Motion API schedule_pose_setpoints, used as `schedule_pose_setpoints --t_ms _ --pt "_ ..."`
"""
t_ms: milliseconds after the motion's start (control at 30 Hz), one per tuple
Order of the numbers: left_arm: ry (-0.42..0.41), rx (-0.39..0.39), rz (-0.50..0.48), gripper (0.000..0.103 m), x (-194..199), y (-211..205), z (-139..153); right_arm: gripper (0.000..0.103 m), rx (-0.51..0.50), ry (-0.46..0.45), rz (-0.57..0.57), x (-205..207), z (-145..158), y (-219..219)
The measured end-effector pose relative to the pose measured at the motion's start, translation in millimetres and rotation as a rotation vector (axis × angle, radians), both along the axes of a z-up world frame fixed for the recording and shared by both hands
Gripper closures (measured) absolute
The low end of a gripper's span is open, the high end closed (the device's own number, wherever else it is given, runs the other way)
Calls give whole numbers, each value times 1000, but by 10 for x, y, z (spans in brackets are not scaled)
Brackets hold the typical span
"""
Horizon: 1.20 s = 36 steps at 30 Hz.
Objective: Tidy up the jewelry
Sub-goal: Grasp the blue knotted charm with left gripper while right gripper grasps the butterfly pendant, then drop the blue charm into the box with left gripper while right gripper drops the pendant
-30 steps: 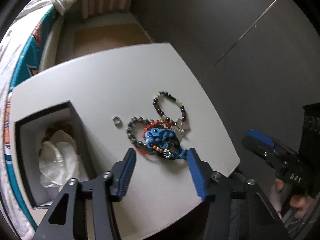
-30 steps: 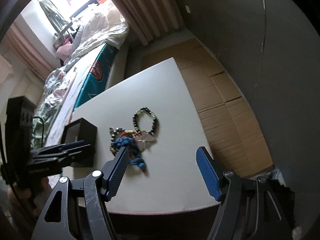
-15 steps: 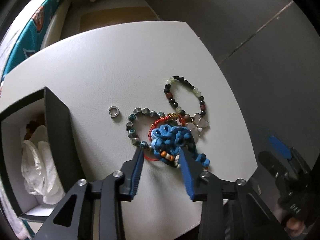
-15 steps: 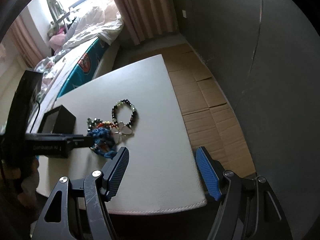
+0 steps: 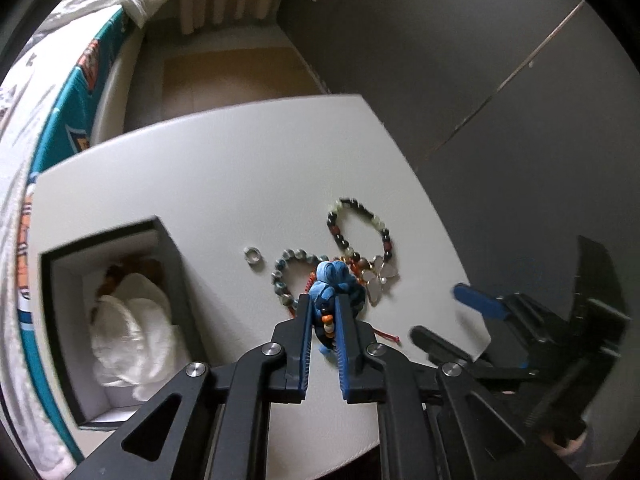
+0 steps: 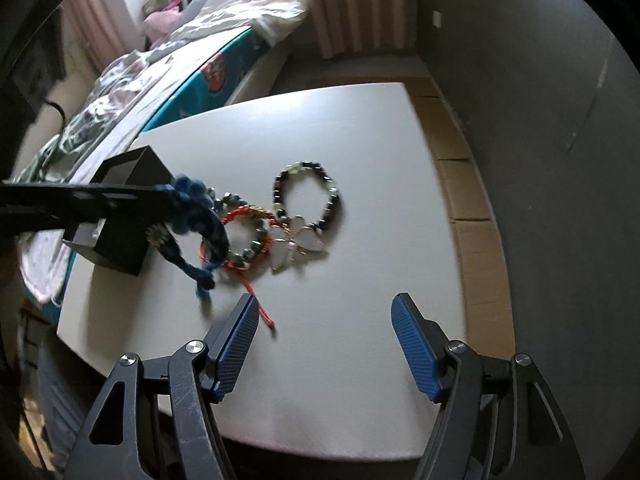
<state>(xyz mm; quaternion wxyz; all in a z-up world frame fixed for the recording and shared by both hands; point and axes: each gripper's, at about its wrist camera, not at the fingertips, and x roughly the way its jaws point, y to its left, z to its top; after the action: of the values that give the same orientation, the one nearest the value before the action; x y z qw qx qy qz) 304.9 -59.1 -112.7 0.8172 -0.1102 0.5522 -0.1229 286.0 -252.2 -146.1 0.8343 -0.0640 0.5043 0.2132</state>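
Bedroom, dark wall, bed with teal-edged mattress (image 6: 208, 76) beside a white tabletop (image 5: 192, 176). Open black box (image 5: 120, 312) on its left side, white cloth inside.

Left hand-held gripper (image 5: 323, 320): jaws closing, pads pressing on the blue knotted cord bracelet (image 5: 332, 280). In the right wrist view the bunch looks partly raised, with its tail (image 6: 200, 276) trailing to the tabletop.

Right hand-held gripper (image 6: 324, 344): wide, closing slightly, nothing between the pads, just short of the pile.

Still flat on the tabletop: grey bead bracelet (image 5: 286, 268), red cord bracelet (image 6: 240, 220), dark bead bracelet (image 5: 360, 228), butterfly charm (image 5: 380, 280), small ring (image 5: 252, 256).

Handling, a judgement: blue cord is light, soft, floppy and non-fragile. Grip the thick knot bundle, not the tail. It overlaps the red cord and may snag and drag neighbours. Beads are hard and may roll.
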Motion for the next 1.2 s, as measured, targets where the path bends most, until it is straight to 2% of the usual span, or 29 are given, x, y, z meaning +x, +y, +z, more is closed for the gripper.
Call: schedule_pose_setpoints --t_ms 133,200,533,567,600,633,667,933,1200 --pt "-37 2 27 92 -97 133 168 39 -30 5 29 112 -59 103" --pt "-47 -2 41 92 -137 213 224 44 -50 9 47 173 -101 147" --pt "-84 -18 106 92 -312 556 398 45 -171 -3 129 287 -166 437" --pt "-87 -20 111 92 -325 573 411 47 -177 -6 135 296 -165 452" --pt "-89 -21 116 92 -339 599 426 54 -177 -7 144 301 -158 467" --pt "-92 -22 121 92 -352 623 439 60 -173 -3 148 307 -148 471" --pt "-94 -25 125 92 -361 643 444 61 -172 6 147 314 -144 471" --pt "-136 -53 164 92 -501 882 606 61 -55 35 104 266 7 345" --pt "-162 -63 214 92 -588 1181 701 61 49 4 111 100 350 449"
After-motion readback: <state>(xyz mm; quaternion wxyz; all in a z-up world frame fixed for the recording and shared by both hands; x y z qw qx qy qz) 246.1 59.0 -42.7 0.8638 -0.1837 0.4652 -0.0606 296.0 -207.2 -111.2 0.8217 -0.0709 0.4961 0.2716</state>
